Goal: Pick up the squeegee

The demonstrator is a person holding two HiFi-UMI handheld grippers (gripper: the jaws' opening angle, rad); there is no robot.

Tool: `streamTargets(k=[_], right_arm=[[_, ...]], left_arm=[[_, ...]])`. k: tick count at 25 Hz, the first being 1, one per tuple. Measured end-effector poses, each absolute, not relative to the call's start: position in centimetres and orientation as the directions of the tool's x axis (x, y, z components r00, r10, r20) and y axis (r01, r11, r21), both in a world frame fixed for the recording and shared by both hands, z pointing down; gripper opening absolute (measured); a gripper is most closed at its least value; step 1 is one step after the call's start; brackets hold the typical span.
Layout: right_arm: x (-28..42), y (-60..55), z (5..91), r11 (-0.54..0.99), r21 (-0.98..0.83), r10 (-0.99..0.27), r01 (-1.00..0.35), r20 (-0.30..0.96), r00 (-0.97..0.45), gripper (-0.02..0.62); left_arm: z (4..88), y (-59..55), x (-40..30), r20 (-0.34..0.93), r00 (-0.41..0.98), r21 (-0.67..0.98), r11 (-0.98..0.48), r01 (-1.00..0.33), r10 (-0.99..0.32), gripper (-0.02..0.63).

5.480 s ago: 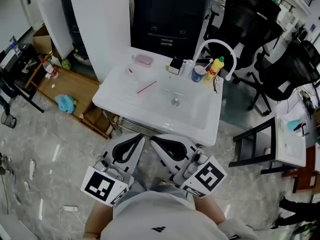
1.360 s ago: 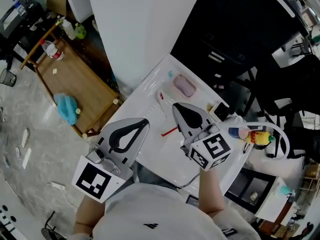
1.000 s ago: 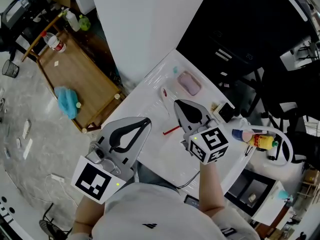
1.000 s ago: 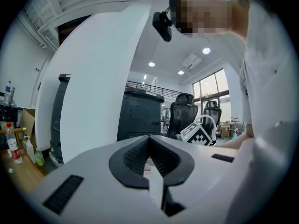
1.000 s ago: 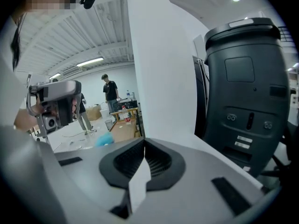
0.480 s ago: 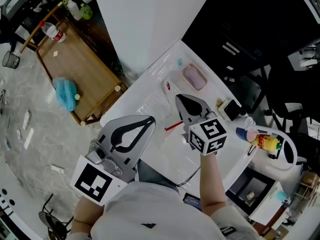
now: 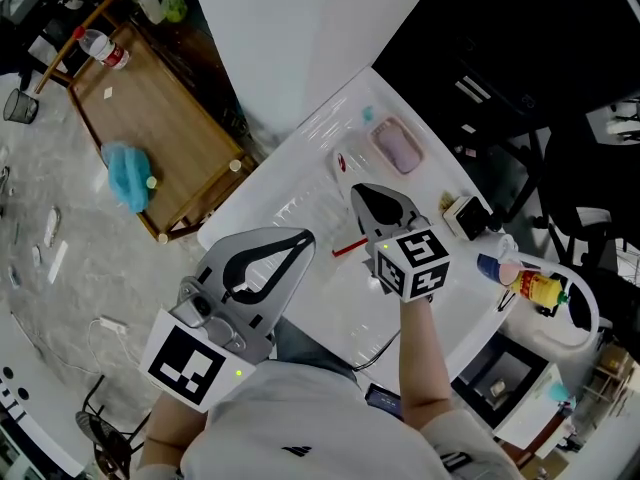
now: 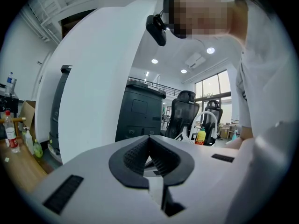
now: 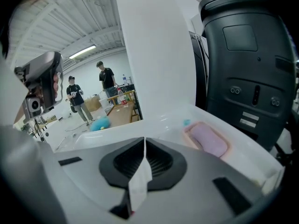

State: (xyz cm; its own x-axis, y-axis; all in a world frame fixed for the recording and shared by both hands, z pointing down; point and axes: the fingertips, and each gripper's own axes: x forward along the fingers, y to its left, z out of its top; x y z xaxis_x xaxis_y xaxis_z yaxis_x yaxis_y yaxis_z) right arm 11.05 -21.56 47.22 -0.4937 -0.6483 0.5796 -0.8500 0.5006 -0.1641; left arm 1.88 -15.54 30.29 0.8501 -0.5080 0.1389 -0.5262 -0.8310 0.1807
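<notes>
No word, number or brand name can be read in any view. The marker cube at lower left point(image 7: 195, 368) and the marker cube at mid frame point(image 7: 413, 263) bear black-and-white square patterns, not letters. The white shirt point(image 7: 330, 438) at bottom centre shows a small dark logo without lettering. The labels on the clear bottle point(image 7: 100, 46) at upper left and the yellow bottle point(image 7: 540, 290) at right are too small to read.

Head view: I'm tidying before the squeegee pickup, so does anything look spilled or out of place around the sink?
Nothing looks spilled on the white sink top. The one stray item is a blue cloth, lying crumpled on the wooden platform on the floor beside the sink.
</notes>
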Motion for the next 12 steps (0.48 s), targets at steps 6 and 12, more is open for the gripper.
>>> streamTargets(k=[6, 12], right_arm=[[11.3, -21.9, 48.9, 0.493, -0.177, -0.629, -0.852, 0.604, -0.490, 0.023], [11.3, -22.1, 50.3, 0.488, -0.178, -0.609, -0.855, 0.632, -0.479, 0.041]], left_arm=[[31.0, -15.7, 1.9, 0.155, 0.850, 0.192, -0.829, -0.525, -0.503, 0.012], [31.6, -15.8, 1.7, 0.163, 0.849, 0.201, -0.825, -0.527, -0.503, 0.012]])
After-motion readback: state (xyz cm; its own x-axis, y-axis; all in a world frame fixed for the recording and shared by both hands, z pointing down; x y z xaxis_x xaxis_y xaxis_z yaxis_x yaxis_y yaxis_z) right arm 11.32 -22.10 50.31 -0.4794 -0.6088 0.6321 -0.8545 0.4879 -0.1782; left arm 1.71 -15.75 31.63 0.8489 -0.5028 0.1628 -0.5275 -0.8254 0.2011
